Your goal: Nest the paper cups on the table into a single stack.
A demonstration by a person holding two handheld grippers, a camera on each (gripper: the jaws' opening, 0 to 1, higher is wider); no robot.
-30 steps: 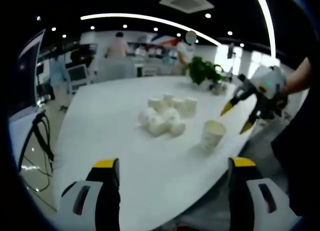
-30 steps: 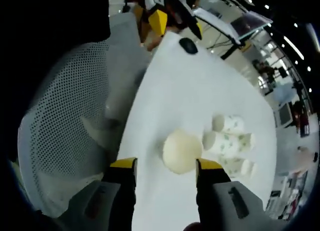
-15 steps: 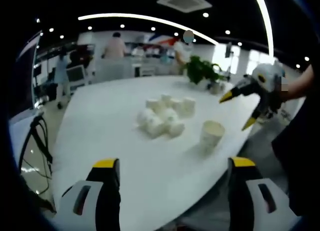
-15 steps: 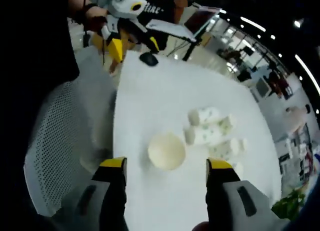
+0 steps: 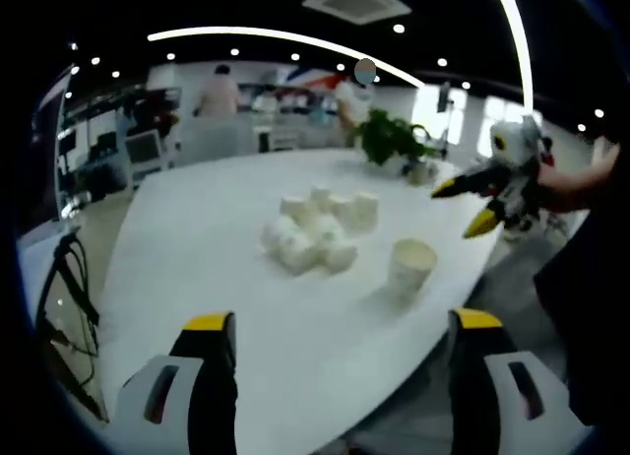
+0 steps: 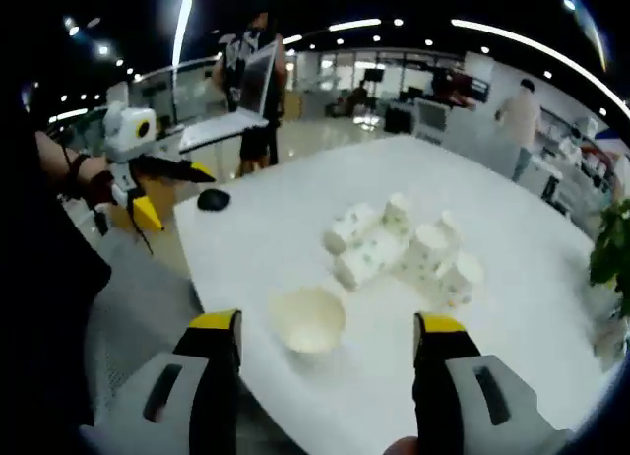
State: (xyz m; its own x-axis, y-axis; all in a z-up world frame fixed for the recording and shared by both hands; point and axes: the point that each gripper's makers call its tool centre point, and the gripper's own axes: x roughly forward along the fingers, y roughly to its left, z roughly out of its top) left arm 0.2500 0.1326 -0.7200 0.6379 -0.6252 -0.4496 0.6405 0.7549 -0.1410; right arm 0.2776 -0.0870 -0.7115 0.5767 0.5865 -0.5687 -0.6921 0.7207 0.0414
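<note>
a white oval worktop in an open office, seen from two hand-held grippers. nearest in the left gripper view, the left gripper hangs over the near edge of the worktop, its yellow-tipped jaws spread wide with nothing between them. nearest in the right gripper view, the right gripper also has its jaws wide apart and empty; just beyond them a single paper cup stands upright near the worktop edge, its open mouth facing up. the same single paper cup shows in the left gripper view, standing alone. a little farther in, a loose cluster of paper cups sits mid-worktop, some upright and some lying on their sides, touching one another; in the left gripper view this cluster of paper cups lies left of the lone cup. a dark computer mouse rests near the far edge. a leafy plant stands at the far end, and people stand in the background. judging by this, no stack is begun; every cup remains to be nested.
</note>
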